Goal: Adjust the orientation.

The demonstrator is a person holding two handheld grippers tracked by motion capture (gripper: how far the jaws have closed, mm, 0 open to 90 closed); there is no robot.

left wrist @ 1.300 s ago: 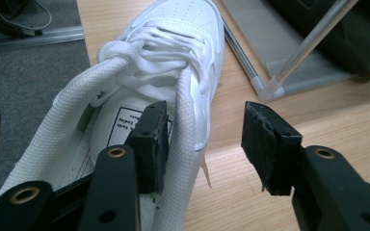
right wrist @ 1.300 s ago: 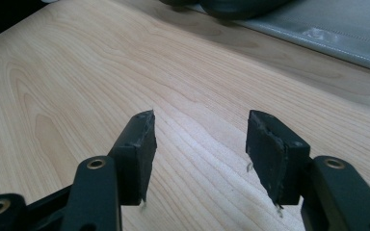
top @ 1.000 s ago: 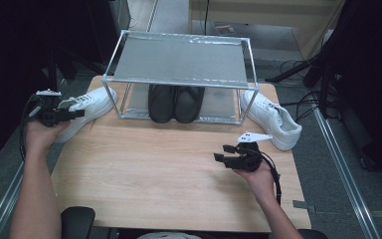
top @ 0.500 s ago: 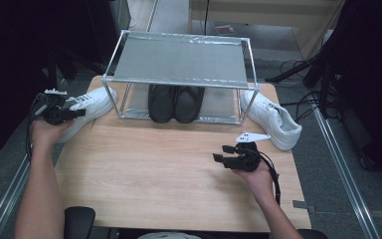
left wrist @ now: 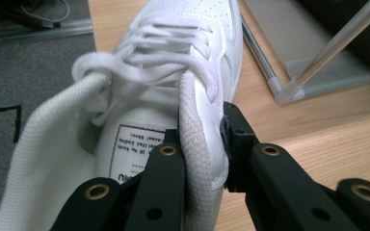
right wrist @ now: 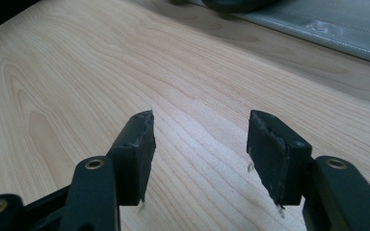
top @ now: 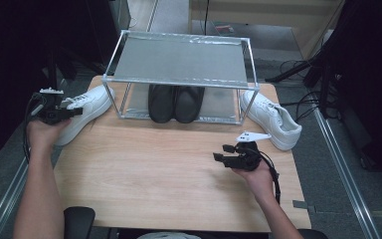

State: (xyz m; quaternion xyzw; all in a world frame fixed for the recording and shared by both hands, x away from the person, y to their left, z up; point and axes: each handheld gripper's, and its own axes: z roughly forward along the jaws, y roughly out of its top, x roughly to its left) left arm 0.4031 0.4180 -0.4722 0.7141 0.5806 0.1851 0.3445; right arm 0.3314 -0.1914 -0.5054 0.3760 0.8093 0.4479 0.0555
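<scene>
A white sneaker [top: 87, 102] lies at the table's left edge, toe toward the rack. My left gripper [top: 74, 112] is at its heel end. Its jaws have just been closing, and in the left gripper view they pinch the padded side wall of the sneaker [left wrist: 173, 72] at the collar, one pad inside the opening and one outside; left gripper [left wrist: 202, 134] is shut on it. My right gripper [top: 221, 153] hovers low over the bare wood at the right front, and in its own view the right gripper [right wrist: 200, 130] stands open with nothing between the jaws.
A metal shoe rack [top: 179, 59] stands at the back middle of the wooden table [top: 154, 169], with a pair of black shoes [top: 174, 102] on its lower shelf. A second white sneaker [top: 271, 119] lies at the right edge. Dark floor lies beyond the table's edges.
My left hand has edged slightly toward the white sneaker's heel. The right hand and gripper have stayed where they were.
</scene>
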